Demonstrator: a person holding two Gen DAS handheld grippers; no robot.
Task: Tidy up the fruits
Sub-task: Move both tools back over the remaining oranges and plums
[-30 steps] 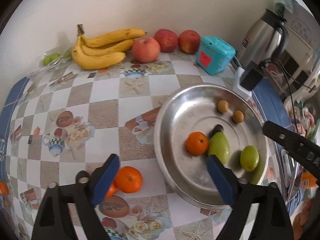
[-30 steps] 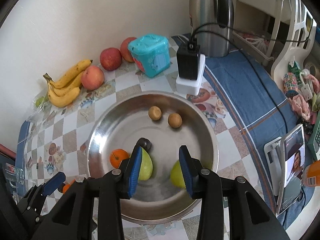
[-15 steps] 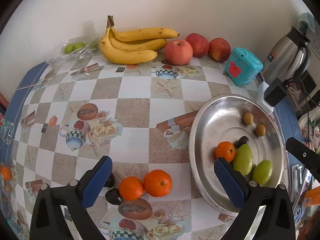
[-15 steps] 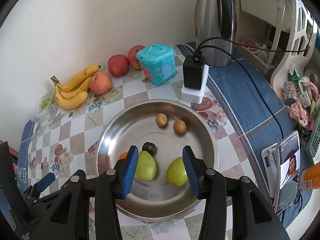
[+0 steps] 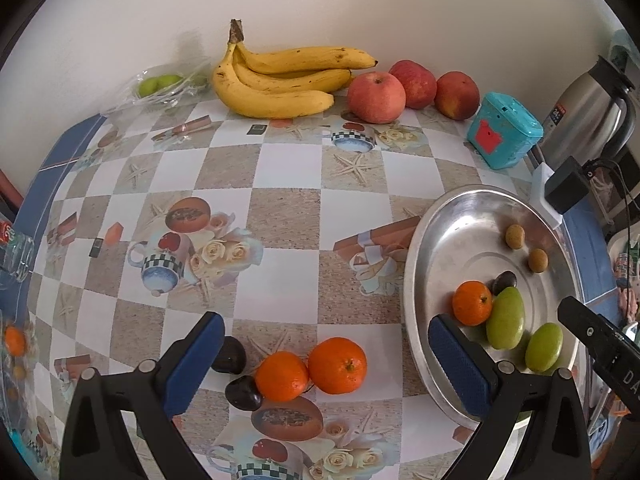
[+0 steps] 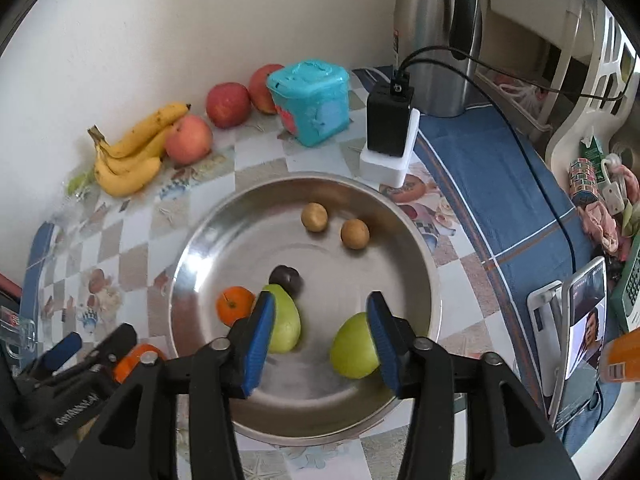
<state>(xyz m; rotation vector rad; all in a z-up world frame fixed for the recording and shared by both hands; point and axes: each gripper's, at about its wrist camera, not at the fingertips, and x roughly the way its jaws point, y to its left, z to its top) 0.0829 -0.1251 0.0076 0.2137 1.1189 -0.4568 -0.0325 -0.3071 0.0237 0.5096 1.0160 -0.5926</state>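
Left wrist view: left tool [image 5: 324, 360] spread wide, gripping nothing, pads clear of the fruit. Two oranges [image 5: 312, 370] lie touching each other on the bench [image 5: 280, 216], between the pads and a little ahead of them. Two dark plums [image 5: 236, 376] sit just left of the oranges, one right beside the left pad. Steel bowl [image 5: 420, 264] to the right; the right pad overlaps its near rim in the view, contact unclear. Bowl contents: one orange [image 5: 472, 303], dark plum [image 5: 505, 282], two green fruits [image 5: 520, 330], two small brown fruits [image 5: 526, 248]. At the far wall: banana bunch [image 5: 280, 82], three apples [image 5: 412, 90], bag of green fruit [image 5: 158, 84], teal box [image 5: 504, 132], steel kettle [image 5: 588, 106] with a small label, unreadable. Part of the right tool shows at the right edge, letters "DA" on it.

Right wrist view: right tool [image 6: 322, 338] released, moderately wide gap, holding nothing, over the near half of the steel bowl [image 6: 192, 256]. One green fruit [image 6: 286, 322] sits just behind the left pad, the other [image 6: 354, 346] behind the right pad; touching or not, cannot tell. Orange [image 6: 234, 305] and dark plum [image 6: 286, 278] are left and ahead of the left pad, brown fruits [image 6: 334, 224] further ahead. Left tool [image 6: 92, 348] low left, over an orange on the bench; its body bears lettering, unreadable. Black adapter on a white block [image 6: 390, 140] beyond the bowl, phone [image 6: 584, 320] at right with a face on screen.
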